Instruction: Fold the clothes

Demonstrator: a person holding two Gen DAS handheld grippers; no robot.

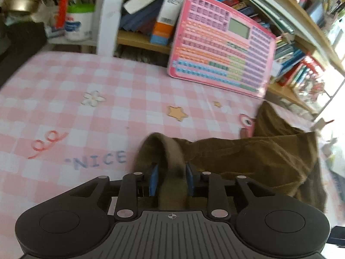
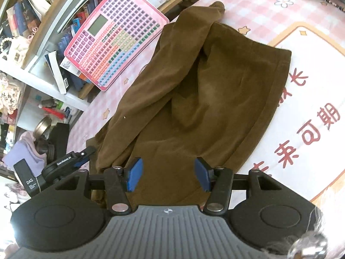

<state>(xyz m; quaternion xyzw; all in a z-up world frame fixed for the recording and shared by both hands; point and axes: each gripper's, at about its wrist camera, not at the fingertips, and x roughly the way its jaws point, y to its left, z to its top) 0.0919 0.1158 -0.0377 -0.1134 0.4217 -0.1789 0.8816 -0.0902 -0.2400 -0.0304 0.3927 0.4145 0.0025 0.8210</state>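
Note:
A brown garment [image 2: 204,99] lies partly folded on the pink checked tablecloth [image 2: 269,13], one sleeve laid diagonally over its body. My left gripper [image 1: 171,174] is shut on a bunched fold of the brown garment [image 1: 258,157], which rises between its blue pads and trails off to the right. My right gripper [image 2: 170,173] hovers over the near edge of the garment with its blue pads wide apart and nothing between them. The left gripper [image 2: 86,155] also shows in the right wrist view, at the garment's left corner.
A pink toy keyboard tablet [image 1: 222,47] leans against the bookshelf [image 1: 301,32] at the back of the table. Books, jars and a brass bowl [image 1: 19,2] crowd the shelves. A white printed panel with red characters [image 2: 312,118] lies right of the garment.

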